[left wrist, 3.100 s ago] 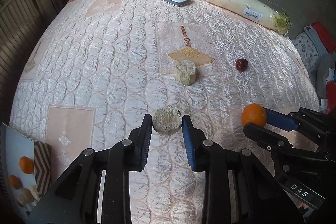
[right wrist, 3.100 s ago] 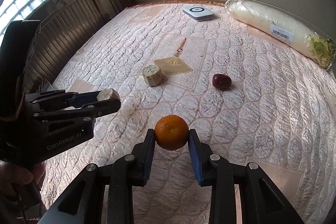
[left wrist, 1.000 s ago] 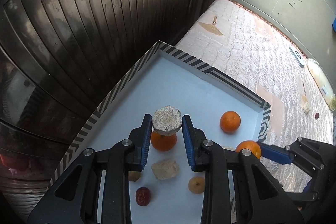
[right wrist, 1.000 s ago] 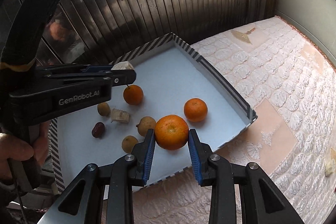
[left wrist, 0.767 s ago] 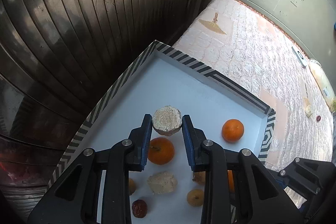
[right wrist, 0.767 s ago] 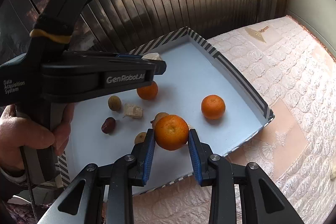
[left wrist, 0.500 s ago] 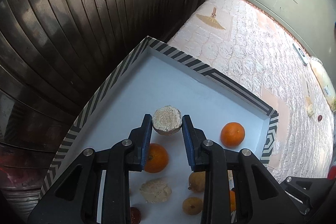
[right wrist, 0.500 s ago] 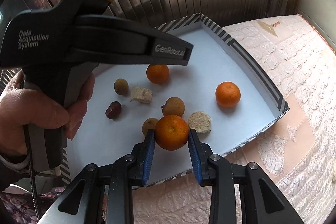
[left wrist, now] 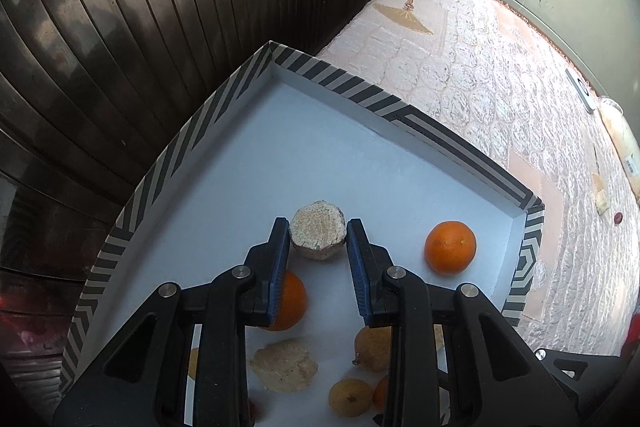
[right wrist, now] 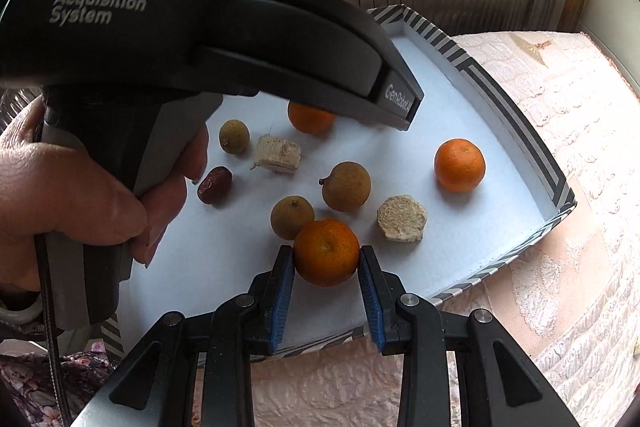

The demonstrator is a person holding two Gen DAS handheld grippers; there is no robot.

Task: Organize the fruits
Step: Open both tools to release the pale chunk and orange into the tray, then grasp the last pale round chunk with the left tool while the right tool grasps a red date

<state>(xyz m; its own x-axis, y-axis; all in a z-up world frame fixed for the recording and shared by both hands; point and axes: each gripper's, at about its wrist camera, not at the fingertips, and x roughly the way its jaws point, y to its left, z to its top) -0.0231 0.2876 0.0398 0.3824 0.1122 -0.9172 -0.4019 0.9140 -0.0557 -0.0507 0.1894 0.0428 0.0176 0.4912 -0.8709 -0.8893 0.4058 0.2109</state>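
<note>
**Both grippers over the tray, loads not yet released**

Between the blue pads of the left gripper (left wrist: pixel 318 241) sits a pale, rough-cut chunk (left wrist: pixel 318 235), pinched at a narrow gap w/ both pads pressing its sides. Right gripper (right wrist: pixel 326 265) is likewise clamped on a mandarin (right wrist: pixel 326 251), jaws just wide enough for the fruit.

Outward from the fingers: both loads hang above the white floor of the striped-rim tray (left wrist: pixel 460 143). Approx 3 s back, both grippers were over the quilted bed cover (left wrist: pixel 480 75) w/ the same items; since then they've swung across and come lower, and the tray contents loom larger than a sec ago. Grip widths look unchanged.

In the tray already, right wrist view: a mandarin at far right (right wrist: pixel 459 165), another partly hidden under the left gripper body (right wrist: pixel 310 117), three brown longan-like fruits (right wrist: pixel 346 186), a red date (right wrist: pixel 215 185), two pale chunks (right wrist: pixel 401 218). A hand (right wrist: pixel 68 187) holds the left tool at near left.

Meaning: transport seems done; release is prob. the next step. The chunk has bare floor beyond it. The mandarin hangs close to a longan, so it may roll into it. A date and a chunk are left far off on the cover.
</note>
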